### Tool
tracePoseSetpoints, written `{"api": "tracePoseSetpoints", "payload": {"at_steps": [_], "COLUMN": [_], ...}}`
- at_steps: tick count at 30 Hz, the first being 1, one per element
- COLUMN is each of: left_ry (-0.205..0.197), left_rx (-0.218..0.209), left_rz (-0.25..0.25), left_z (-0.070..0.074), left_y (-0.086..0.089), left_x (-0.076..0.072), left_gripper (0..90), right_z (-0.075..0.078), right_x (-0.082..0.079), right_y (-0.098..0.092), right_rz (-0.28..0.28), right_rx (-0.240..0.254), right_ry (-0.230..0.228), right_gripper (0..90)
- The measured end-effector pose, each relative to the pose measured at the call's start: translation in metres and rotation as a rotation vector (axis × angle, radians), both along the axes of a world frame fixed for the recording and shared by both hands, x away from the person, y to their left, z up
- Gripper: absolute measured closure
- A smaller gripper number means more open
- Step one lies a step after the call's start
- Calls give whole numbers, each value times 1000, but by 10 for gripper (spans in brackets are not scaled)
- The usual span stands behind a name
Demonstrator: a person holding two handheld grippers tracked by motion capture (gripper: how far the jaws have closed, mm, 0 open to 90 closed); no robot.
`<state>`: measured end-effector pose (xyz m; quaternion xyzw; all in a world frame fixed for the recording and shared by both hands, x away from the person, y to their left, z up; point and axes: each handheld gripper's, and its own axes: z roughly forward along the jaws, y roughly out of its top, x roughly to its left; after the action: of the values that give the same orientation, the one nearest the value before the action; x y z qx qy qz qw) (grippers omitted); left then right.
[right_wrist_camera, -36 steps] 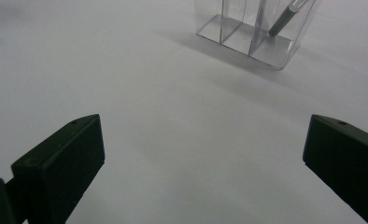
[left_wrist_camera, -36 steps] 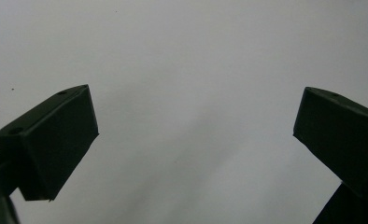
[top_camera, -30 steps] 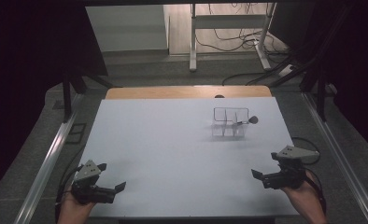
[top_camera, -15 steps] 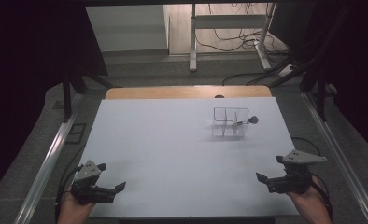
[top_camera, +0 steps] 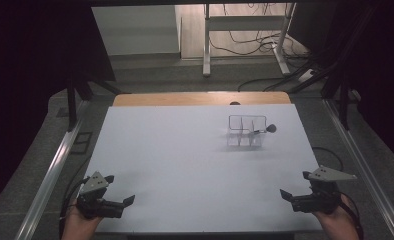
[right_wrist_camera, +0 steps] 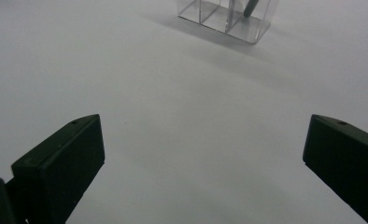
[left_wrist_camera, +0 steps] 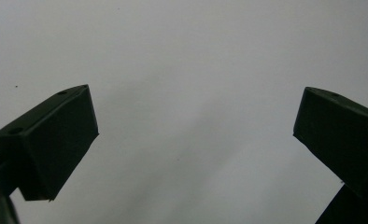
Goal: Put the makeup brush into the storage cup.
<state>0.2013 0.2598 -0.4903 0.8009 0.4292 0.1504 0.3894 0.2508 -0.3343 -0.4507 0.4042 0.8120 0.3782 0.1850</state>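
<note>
A clear plastic organiser (top_camera: 246, 131) with several compartments stands on the white table (top_camera: 185, 160), right of centre toward the back. A dark brush-like tool (top_camera: 264, 130) leans out of its right compartment. In the right gripper view the organiser (right_wrist_camera: 226, 16) sits far ahead at the top edge. My left gripper (top_camera: 127, 201) rests open at the table's near left corner, with nothing between its jaws (left_wrist_camera: 191, 140). My right gripper (top_camera: 286, 196) is open at the near right corner, well short of the organiser, jaws wide apart and empty (right_wrist_camera: 203, 154).
A wooden strip (top_camera: 200, 98) runs along the table's far edge. Metal rails (top_camera: 55, 170) flank both sides. Beyond the table stand a metal frame leg (top_camera: 207, 45) and loose cables (top_camera: 255, 45) on the floor. A cable (top_camera: 330, 155) loops by the right gripper.
My right gripper has drawn back toward the near right corner and slightly outward. The left gripper has stayed in place. The organiser has not moved.
</note>
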Motion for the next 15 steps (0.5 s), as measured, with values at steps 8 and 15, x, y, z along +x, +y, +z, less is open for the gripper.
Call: {"api": "tracePoseSetpoints", "payload": {"at_steps": [8, 15], "left_ry": [0, 1], "left_rx": [-5, -6], "left_rz": [0, 2], "left_z": [0, 0], "left_y": [0, 0], "left_x": [0, 0], "left_gripper": [4, 4], "right_z": [0, -2], "right_x": [-6, -11], "right_y": [-5, -9], "right_rz": [-14, -23], "right_rx": [-11, -17], "right_ry": [-5, 4], "right_gripper": [0, 0]}}
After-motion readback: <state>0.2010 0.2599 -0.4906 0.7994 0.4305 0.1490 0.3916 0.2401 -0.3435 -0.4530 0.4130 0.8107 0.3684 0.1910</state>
